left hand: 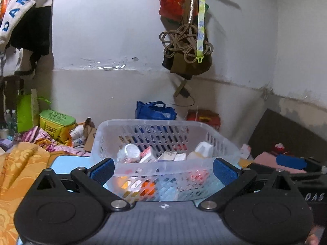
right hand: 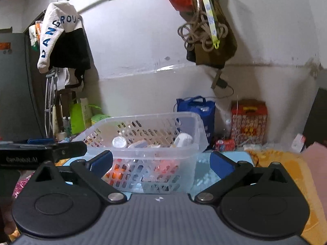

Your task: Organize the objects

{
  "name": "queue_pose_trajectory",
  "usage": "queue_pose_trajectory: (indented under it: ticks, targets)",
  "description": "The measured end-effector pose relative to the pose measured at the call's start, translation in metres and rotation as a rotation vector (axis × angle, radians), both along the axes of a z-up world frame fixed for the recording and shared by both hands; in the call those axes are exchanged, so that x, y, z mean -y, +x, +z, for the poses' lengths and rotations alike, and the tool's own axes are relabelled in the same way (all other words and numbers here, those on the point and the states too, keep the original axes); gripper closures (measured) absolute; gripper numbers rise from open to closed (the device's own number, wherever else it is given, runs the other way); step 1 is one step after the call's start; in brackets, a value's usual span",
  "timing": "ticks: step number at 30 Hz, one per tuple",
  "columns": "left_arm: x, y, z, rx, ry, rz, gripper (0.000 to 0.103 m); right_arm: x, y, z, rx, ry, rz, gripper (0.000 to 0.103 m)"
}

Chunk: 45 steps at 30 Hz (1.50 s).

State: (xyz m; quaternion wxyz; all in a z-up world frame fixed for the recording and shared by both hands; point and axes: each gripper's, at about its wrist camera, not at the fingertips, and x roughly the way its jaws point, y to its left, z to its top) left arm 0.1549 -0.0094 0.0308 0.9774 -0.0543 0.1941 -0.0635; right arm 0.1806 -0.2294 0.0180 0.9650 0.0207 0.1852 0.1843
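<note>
Both the left gripper point(left hand: 163, 168) and right gripper point(right hand: 161, 163) stand spread and empty before the clear basket point(left hand: 143, 123), which sits on a light-blue surface point(left hand: 61, 164). Closing on its thin, flexible wall could tip it, spilling what look like small boxes point(left hand: 166, 156).

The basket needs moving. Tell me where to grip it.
Grip the clear basket by its bare near rim, coming from the front with one finger inside, one outside. The wall there is thin and upright; the contents lie lower inside, so probably clear of the fingers.
</note>
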Motion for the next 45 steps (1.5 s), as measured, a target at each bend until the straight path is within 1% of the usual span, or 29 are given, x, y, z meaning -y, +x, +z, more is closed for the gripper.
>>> queue_pose_trajectory:
  ticks: [3, 5, 11, 13, 16, 20, 25, 34, 40, 45]
  targets:
    - [0.002, 0.002, -0.006, -0.018, 0.047, 0.051, 0.0, 0.001, 0.0, -0.006, -0.006, -0.018, -0.012, 0.0]
    - [0.004, 0.004, -0.01, -0.028, 0.066, 0.06, 0.0, 0.002, 0.003, -0.011, -0.025, -0.022, -0.019, 0.0]
    - [0.007, 0.004, -0.017, -0.039, 0.087, 0.029, 0.0, 0.002, 0.005, -0.02, -0.042, -0.039, -0.031, 0.0]
    - [0.008, 0.004, -0.017, -0.037, 0.087, 0.028, 0.0, 0.001, 0.005, -0.019, -0.047, -0.033, -0.036, 0.0]
    - [0.005, 0.003, -0.017, -0.043, 0.065, 0.015, 0.0, 0.001, 0.002, -0.018, -0.043, -0.027, -0.034, 0.0]
    - [0.005, 0.002, -0.016, -0.03, 0.08, 0.025, 0.0, 0.001, 0.0, -0.017, -0.035, -0.033, -0.051, 0.0]
    - [0.001, 0.004, -0.017, -0.045, 0.059, 0.025, 0.0, 0.0, 0.003, -0.018, -0.044, -0.03, -0.056, 0.0]
    - [0.007, 0.002, -0.02, -0.048, 0.093, 0.02, 0.0, -0.003, 0.0, -0.019, -0.033, -0.029, -0.07, 0.0]
    - [0.004, 0.003, -0.021, -0.057, 0.08, 0.025, 0.0, -0.002, 0.0, -0.018, -0.036, -0.017, -0.077, 0.0]
    - [0.0, 0.004, -0.022, -0.06, 0.085, 0.041, 0.0, -0.002, -0.001, -0.018, -0.036, -0.017, -0.076, 0.0]
